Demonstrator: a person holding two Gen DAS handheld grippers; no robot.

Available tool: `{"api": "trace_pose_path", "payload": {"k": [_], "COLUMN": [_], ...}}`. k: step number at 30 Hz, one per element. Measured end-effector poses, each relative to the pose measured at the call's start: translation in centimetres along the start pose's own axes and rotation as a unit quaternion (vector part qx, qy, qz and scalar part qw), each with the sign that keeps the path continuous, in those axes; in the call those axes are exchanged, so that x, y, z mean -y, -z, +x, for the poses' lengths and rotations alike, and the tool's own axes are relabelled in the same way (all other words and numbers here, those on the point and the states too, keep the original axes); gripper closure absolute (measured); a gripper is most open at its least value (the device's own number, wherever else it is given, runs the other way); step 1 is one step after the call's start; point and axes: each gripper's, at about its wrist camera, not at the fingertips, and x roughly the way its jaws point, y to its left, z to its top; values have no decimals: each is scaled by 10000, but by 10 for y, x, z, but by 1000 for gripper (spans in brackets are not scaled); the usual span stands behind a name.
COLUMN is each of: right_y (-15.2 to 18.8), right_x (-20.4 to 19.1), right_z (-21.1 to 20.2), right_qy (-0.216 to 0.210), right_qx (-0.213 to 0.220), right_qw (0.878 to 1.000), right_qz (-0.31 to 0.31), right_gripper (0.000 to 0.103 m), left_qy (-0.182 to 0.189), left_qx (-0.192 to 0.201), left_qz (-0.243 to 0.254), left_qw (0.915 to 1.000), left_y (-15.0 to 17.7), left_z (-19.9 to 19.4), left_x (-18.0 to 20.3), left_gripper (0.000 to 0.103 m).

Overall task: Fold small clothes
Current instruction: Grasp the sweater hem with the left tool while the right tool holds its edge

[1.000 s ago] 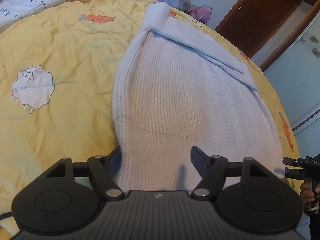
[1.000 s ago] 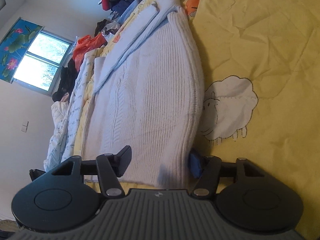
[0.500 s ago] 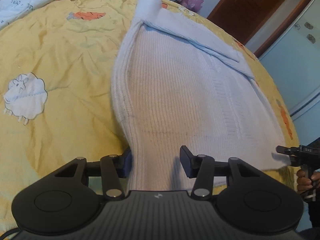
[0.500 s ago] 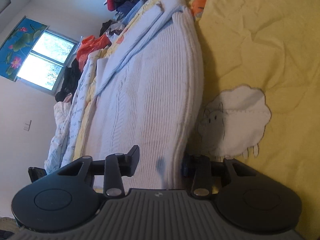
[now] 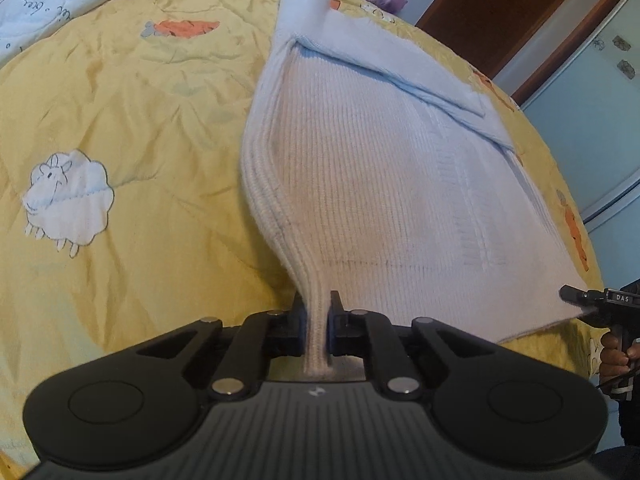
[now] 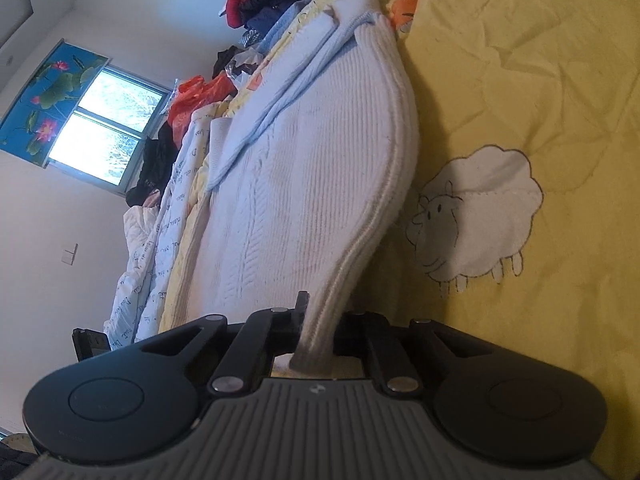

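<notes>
I have both tongs clamped on the near hem of the pale blue ribbed knit sweater (image 5: 360,184), which lies flat along the yellow quilted bed cover (image 5: 132,128) with its sleeves folded across the far end; the left tongs (image 5: 317,322) have just been closing and now pinch a bunched ridge of knit at the hem's left corner; the right tongs (image 6: 320,320) have closed likewise on the opposite corner, fabric squeezed between the pads. I judge the next move is to carry the hem up and over toward the collar end; to do it well I would raise both corners together, keeping them level and well apart so the hem stays taut; lay it square on the far edge, not skewed; thick knit may slip, so I would not loosen early.
</notes>
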Motion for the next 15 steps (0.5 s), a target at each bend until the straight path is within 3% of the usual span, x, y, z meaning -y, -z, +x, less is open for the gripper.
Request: {"api": "trace_pose_path", "payload": {"k": [9, 15], "right_y": [-54, -121], "right_x": [-24, -31], "right_z": [-6, 14], "right_qy": [-764, -1019], "right_qx": [598, 1065], "right_qw": [9953, 9891], "right_qz": [-6, -49], "right_gripper": [92, 92], "left_qy": [664, 671], "left_qx": [925, 1327], "left_qz": [-326, -382], "left_qw": [9930, 9881], "left_y": [-73, -147], "left_z": [-23, -1], "left_x": [-1, 2], "left_gripper": [93, 94]}}
